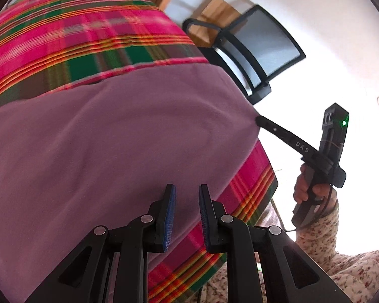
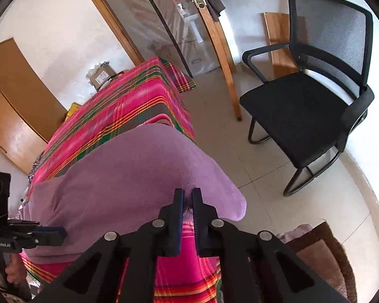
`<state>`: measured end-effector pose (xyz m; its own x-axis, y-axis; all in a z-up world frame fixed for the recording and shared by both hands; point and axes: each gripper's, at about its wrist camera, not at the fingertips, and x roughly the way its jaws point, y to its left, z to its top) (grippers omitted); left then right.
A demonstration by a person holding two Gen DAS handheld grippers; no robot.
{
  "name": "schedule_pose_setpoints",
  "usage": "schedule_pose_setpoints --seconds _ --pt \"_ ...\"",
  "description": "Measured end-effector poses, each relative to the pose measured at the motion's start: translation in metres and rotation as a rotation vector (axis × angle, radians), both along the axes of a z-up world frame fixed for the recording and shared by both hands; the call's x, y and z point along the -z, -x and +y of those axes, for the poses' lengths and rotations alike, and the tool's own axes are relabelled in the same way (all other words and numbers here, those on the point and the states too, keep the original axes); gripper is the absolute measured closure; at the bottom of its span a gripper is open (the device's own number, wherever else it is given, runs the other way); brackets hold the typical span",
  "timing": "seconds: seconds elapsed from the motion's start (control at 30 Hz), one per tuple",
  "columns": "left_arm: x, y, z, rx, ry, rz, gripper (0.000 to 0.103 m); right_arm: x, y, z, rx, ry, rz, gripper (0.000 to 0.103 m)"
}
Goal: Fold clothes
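A table draped in a pink, green and orange plaid cloth [image 1: 70, 38] fills most of both views; it stands on a pale tiled floor [image 2: 262, 166]. A mauve garment [image 1: 108, 146] lies spread over the near half of the cloth, and its right-hand corner overhangs the table's edge. A black mesh office chair [image 2: 313, 106] stands well apart from the table on the tiles, beside a wooden door frame [image 2: 222, 48]. A brown board [image 2: 17, 93] leans against the wall on the far left.

The left gripper [image 1: 187, 217] hovers over the near edge of the garment; its blue-padded fingers [image 1: 169, 217] stand apart with nothing between them. The right gripper [image 2: 187, 217] is closed on a pinched fold at the garment's overhanging corner, the fabric puckering between the fingertips. In the left wrist view the right hand [image 1: 313, 189], in a floral sleeve [image 1: 323, 234], grasps that tool's handle, and a green light [image 1: 344, 123] glows on its body.
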<state>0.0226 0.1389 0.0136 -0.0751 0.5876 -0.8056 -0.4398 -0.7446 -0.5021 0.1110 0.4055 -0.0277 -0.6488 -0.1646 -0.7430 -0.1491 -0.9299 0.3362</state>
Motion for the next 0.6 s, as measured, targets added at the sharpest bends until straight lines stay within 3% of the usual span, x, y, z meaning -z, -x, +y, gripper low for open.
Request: schedule_pose_setpoints --seconds 0.1,0.2,0.3,0.43,0.6 --pt "-0.001 0.000 -0.021 -0.044 -0.002 0.005 0.084 -0.006 -0.006 0.002 0.065 -0.109 0.000 0.103" --pt "-0.002 -0.001 -0.043 -0.089 -0.004 0.010 0.084 -0.006 -0.007 0.010 0.081 -0.071 -0.001 0.102" --pt "0.000 0.001 -0.067 -0.145 -0.006 0.006 0.084 -0.015 -0.007 0.002 0.080 -0.109 0.035 0.101" --pt "0.006 0.000 -0.089 -0.203 -0.005 -0.021 0.084 -0.027 0.008 -0.032 -0.039 -0.085 0.090 0.100" --pt "0.011 -0.009 -0.095 -0.177 0.000 -0.038 0.084 -0.031 0.030 -0.095 -0.240 -0.068 0.104 0.094"
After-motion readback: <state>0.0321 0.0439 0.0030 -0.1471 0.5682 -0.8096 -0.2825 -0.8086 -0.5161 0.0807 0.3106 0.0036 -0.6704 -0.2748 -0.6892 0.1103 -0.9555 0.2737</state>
